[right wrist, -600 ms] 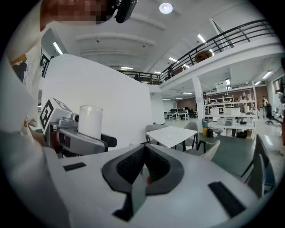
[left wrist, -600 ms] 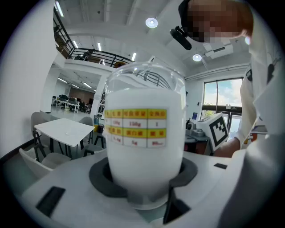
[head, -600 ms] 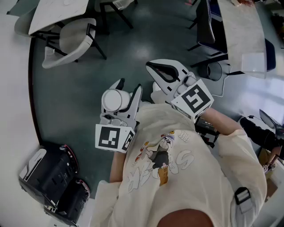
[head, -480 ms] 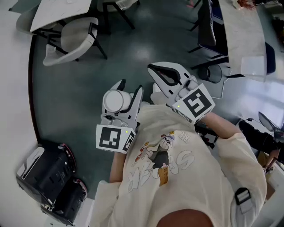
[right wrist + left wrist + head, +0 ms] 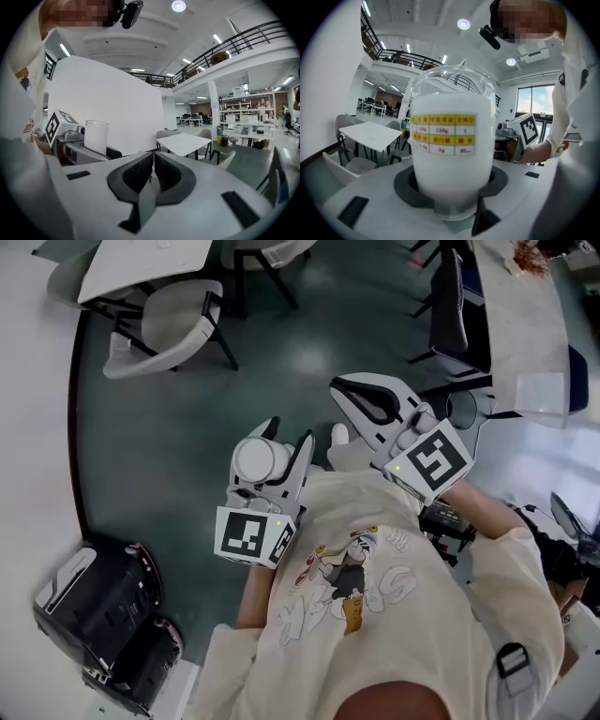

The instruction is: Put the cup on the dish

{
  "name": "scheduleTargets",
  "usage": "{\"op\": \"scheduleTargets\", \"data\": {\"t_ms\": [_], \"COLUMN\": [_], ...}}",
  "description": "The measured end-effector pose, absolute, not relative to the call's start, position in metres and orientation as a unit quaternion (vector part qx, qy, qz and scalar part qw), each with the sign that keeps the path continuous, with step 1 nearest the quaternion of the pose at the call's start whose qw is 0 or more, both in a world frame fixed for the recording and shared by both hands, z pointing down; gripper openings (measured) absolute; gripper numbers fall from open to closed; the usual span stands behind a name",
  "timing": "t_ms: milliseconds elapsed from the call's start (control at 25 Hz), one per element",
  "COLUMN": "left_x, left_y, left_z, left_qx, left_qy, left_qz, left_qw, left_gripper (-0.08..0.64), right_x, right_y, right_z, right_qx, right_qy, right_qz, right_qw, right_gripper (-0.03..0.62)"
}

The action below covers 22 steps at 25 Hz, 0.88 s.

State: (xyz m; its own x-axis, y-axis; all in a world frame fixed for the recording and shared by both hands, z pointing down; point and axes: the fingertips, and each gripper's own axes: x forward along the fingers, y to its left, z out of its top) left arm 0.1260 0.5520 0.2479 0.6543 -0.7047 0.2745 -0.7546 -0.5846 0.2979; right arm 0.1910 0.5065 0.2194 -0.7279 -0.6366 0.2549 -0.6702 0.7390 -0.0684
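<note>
Seen from the head view, the white plastic cup with a clear rim (image 5: 255, 460) is only a round top. It is held out over the grey-green floor (image 5: 159, 446) in front of the person's cream printed T-shirt (image 5: 375, 615). The left gripper view adds what that view cannot. It shows the cup's side, a label of yellow and white cells (image 5: 443, 133) facing the camera, and the narrow base seated between the dark pads. The right gripper view catches the same cup in profile, small and off to the left. There it stands just beside a black-and-white marker cube (image 5: 57, 124).

The cup stands upright with its long axis vertical (clear rim topmost, base down at the jaws).

The left gripper (image 5: 286, 439) is partway open and clamped on the cup's lower part, with one pad on each side. The right gripper (image 5: 339, 388) has its jaws pressed together with nothing between them. Beyond them its own view shows a white table (image 5: 185, 140).

Both forearms are bent and held forward of the chest. The grippers are side by side, near each other but not touching. They point away from the body and tilt a little below level. The right gripper reaches slightly farther forward than the left. Each gripper's marker cube sits at the end nearest the person.
</note>
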Motion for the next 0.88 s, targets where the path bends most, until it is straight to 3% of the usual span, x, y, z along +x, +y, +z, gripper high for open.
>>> {"op": "scheduleTargets", "data": {"t_ms": [880], "left_x": [0.178], "left_y": [0.523], "left_z": [0.258], "left_qx": [0.852], "left_qy": [-0.474], "left_qz": [0.065], "left_qw": [0.215], "left_gripper": [0.210], "right_x": [0.242], "right_y": [0.488], "right_z": [0.267], "right_qx": [0.334], "right_qy": [-0.922], "right_qz": [0.160], "right_qw": [0.112], "right_gripper": [0.003]}}
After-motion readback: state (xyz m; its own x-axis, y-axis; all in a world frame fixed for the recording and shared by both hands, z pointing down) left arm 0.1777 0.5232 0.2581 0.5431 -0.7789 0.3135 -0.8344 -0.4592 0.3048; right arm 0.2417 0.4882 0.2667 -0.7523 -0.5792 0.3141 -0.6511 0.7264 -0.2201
